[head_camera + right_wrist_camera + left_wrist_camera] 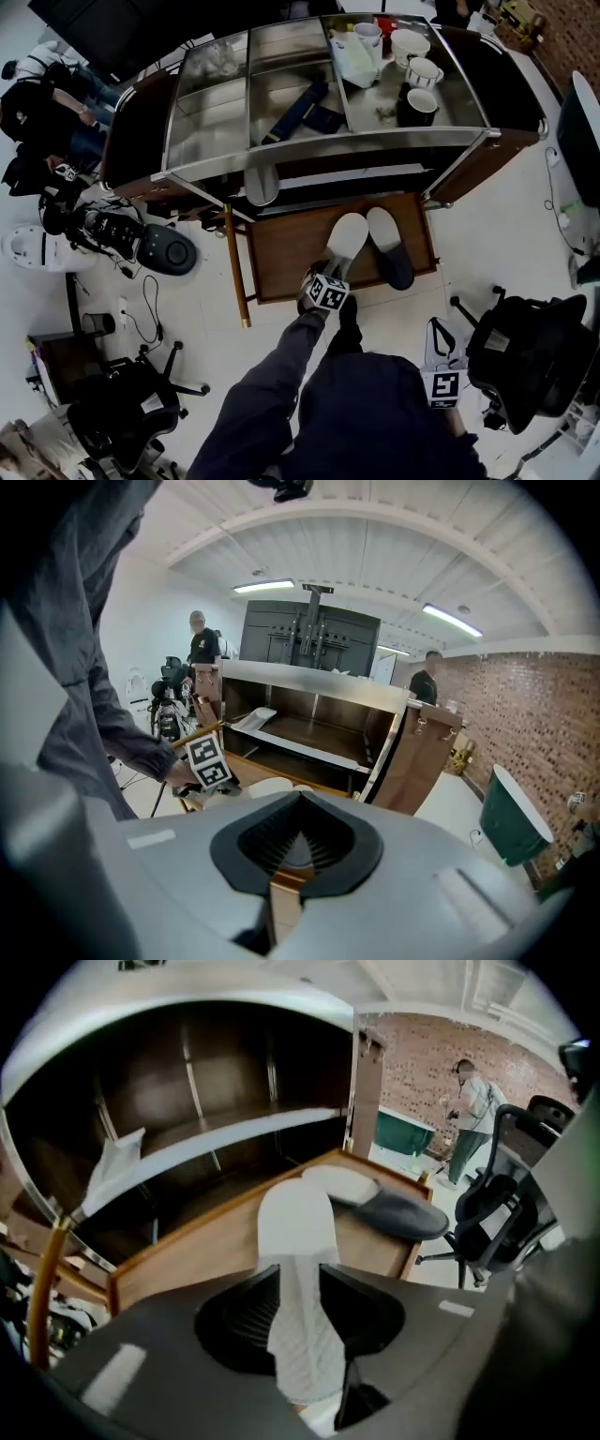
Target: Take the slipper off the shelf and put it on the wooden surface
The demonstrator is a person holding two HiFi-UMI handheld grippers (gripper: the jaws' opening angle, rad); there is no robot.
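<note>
- The white slipper is lying sole-up near the middle of the wooden surface, its heel pointing at the near edge and its toe toward the far edge.
- The left gripper is sitting over that heel. Its jaws are standing apart on either side of the slipper, and the grip looks let go rather than pinched.
- The step in hand seems to be the release. It is going well if the jaws are opening fully clear of the heel, then drawing straight back over the near edge, so the slipper is not dragged or flipped.
- A dark slipper is lying just beside it on the right. The toes are touching or nearly so, so any sideways pull is likely to disturb it.
- The right gripper is hanging low by the person's side, well back from the surface, with its jaws together and nothing between them.
- The shelf is running behind the far edge, and a pale object, possibly another slipper, is resting at its left end.
- The steel counter above is overhanging that shelf, so reaching in again is calling for a low approach.
- A brass post is standing along the left edge, and an office chair is crowding the right side.
</note>
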